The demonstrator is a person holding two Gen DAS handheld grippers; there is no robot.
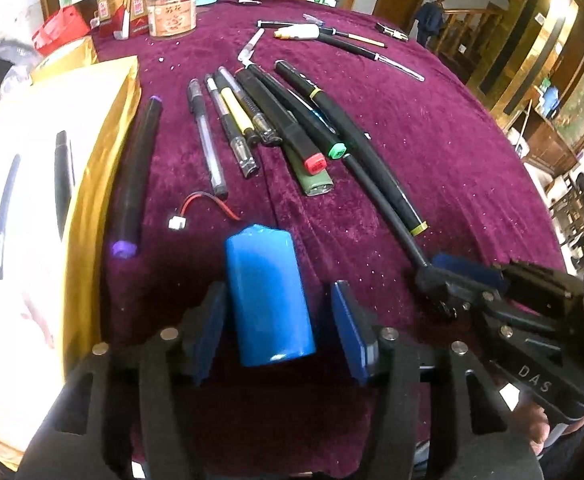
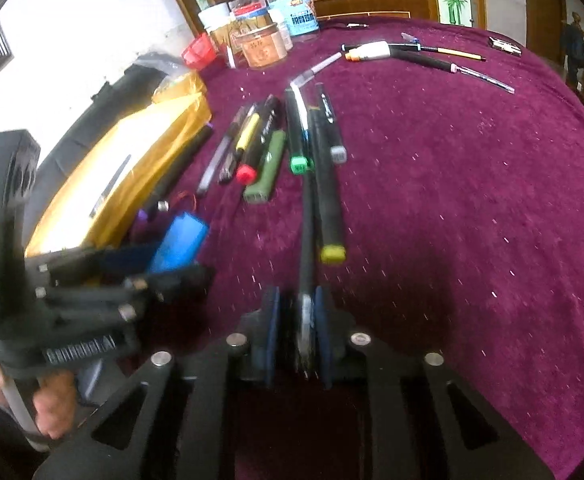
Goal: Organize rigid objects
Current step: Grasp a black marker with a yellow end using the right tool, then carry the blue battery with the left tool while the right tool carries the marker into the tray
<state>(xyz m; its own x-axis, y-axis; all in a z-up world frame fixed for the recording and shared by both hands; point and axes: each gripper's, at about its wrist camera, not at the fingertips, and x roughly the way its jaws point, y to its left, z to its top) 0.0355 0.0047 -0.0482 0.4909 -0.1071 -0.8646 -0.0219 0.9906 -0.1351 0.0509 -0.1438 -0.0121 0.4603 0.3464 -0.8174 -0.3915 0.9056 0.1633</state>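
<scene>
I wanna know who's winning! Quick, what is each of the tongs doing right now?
Left tongs: open, fingers either side of the blue battery, not squeezing it.
Right tongs: shut on the thin black pen.

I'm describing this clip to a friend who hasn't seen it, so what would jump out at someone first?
First, the bright blue battery pack lying on the purple velvet tablecloth, between the open fingers of the left gripper. Next, the row of pens and markers lined up across the middle of the cloth. The right gripper is shut on a thin black pen at the near end of that row.
</scene>
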